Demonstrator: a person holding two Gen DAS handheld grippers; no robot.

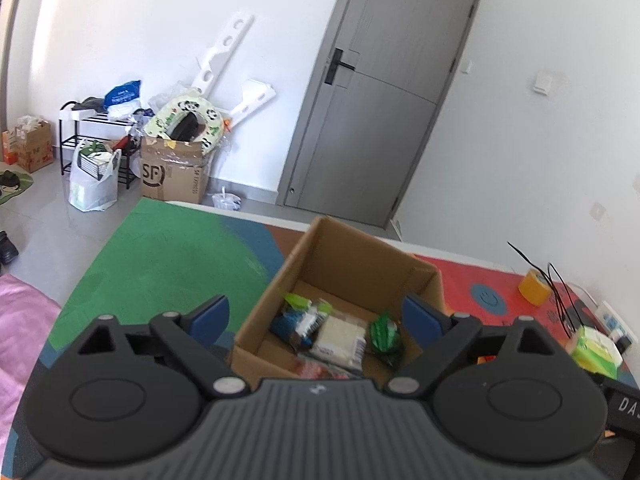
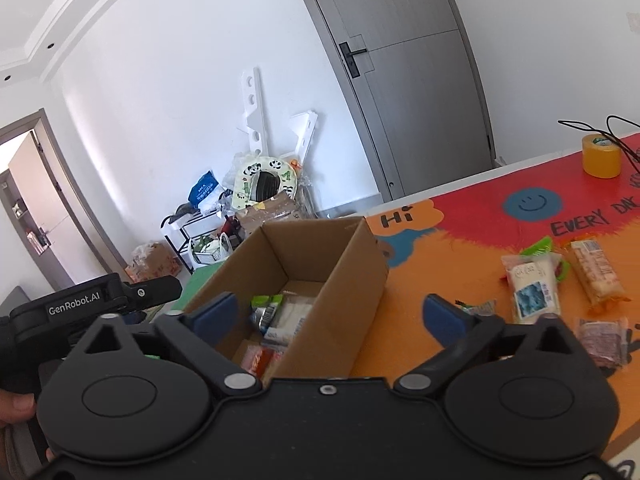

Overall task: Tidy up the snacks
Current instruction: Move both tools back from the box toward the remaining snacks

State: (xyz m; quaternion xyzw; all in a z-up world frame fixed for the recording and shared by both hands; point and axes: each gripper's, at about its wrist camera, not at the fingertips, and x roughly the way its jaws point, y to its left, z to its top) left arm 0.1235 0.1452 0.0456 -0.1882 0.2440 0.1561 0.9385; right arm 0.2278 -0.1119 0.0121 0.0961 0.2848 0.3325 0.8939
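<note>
Both the left gripper (image 1: 316,316) and right gripper (image 2: 336,316) are held with jaws spread, nothing pinched, over the cardboard box (image 2: 320,248). Loose snacks (image 2: 534,284) on the bench (image 2: 440,264) must be fetched next.

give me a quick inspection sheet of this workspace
surface: colourful printed mat covers the table
job's things: open cardboard box holds several snacks; more snack packets lie on the mat to its right
clutter: yellow tape roll, green tissue pack
grippers: left claw and right claw both open, nothing held
cables: black wire by the tape roll
surroundings: grey door, boxes and bags along the wall
</note>
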